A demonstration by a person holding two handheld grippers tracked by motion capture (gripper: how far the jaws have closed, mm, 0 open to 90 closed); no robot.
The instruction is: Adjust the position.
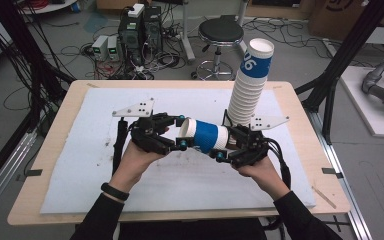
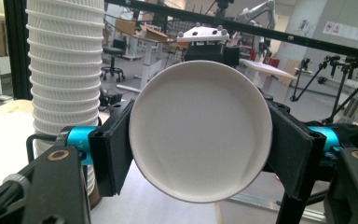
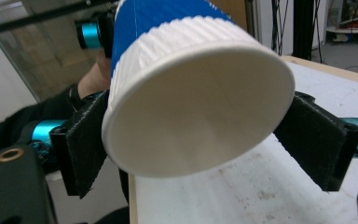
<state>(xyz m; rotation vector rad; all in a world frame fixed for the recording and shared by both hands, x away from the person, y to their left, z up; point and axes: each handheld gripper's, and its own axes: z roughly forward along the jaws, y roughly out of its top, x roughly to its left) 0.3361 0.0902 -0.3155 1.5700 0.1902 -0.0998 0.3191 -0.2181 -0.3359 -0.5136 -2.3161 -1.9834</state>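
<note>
A blue-and-white paper cup (image 1: 205, 136) lies level in the air between my two grippers, above the white mat. My left gripper (image 1: 182, 132) is shut on its mouth end. In the left gripper view the black pads (image 2: 114, 149) press on both sides of the rim, and the cup's white inside (image 2: 200, 130) faces the camera. My right gripper (image 1: 225, 140) is at the cup's base end. In the right gripper view the base (image 3: 196, 112) sits between its jaws, which stand open, and the right-hand pad (image 3: 314, 140) is clear of the cup wall.
A tall leaning stack of paper cups (image 1: 247, 95) stands on the mat just behind my right gripper, and the stack (image 2: 65, 70) rises at the left of the left gripper view. The white foam mat (image 1: 105, 170) covers most of the wooden table (image 1: 40, 200). A stool (image 1: 220, 32) and computers stand beyond the far edge.
</note>
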